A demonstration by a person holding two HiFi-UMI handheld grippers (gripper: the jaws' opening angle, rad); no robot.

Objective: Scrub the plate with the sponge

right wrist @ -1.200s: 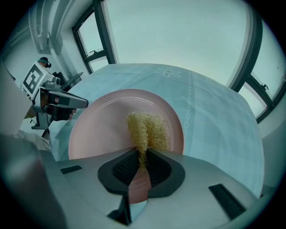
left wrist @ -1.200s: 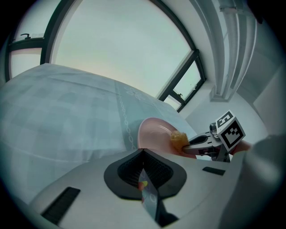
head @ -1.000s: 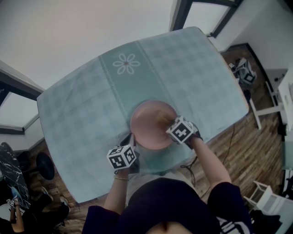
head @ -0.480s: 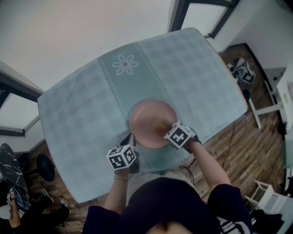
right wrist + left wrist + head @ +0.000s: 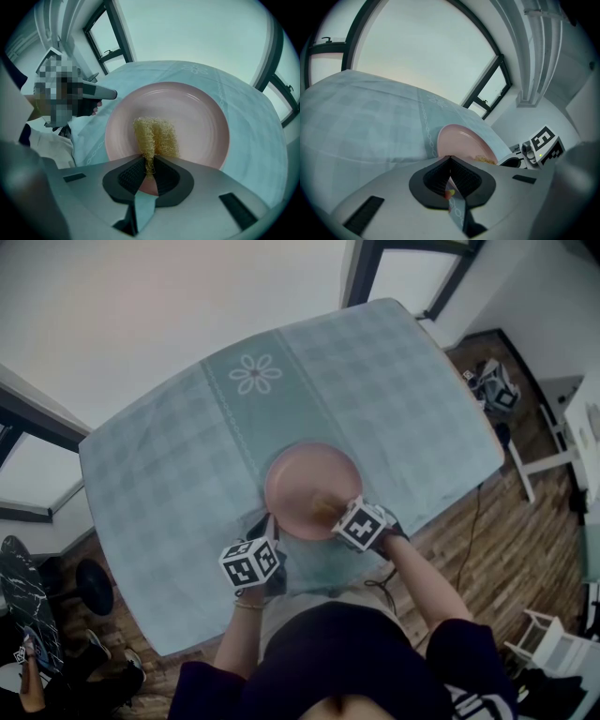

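A pink plate (image 5: 309,479) lies on the pale green checked tablecloth (image 5: 187,456) near the table's front edge. My right gripper (image 5: 151,171) is shut on a yellow fibrous sponge (image 5: 155,137), which is pressed on the near part of the plate (image 5: 187,117). In the head view the sponge (image 5: 327,506) shows just ahead of the right gripper (image 5: 345,515). My left gripper (image 5: 449,160) is shut at the plate's (image 5: 461,143) near-left rim and seems to pinch it. From above, the left gripper (image 5: 266,531) sits at the plate's lower left.
The cloth's flower motif (image 5: 255,374) lies beyond the plate. The table's front edge (image 5: 319,592) runs close under both arms. Wooden floor, a white chair (image 5: 553,652) and a spare marker cube (image 5: 497,385) are to the right.
My right gripper has drawn the sponge across the plate toward me and slightly left. The left gripper and the plate have stayed put.
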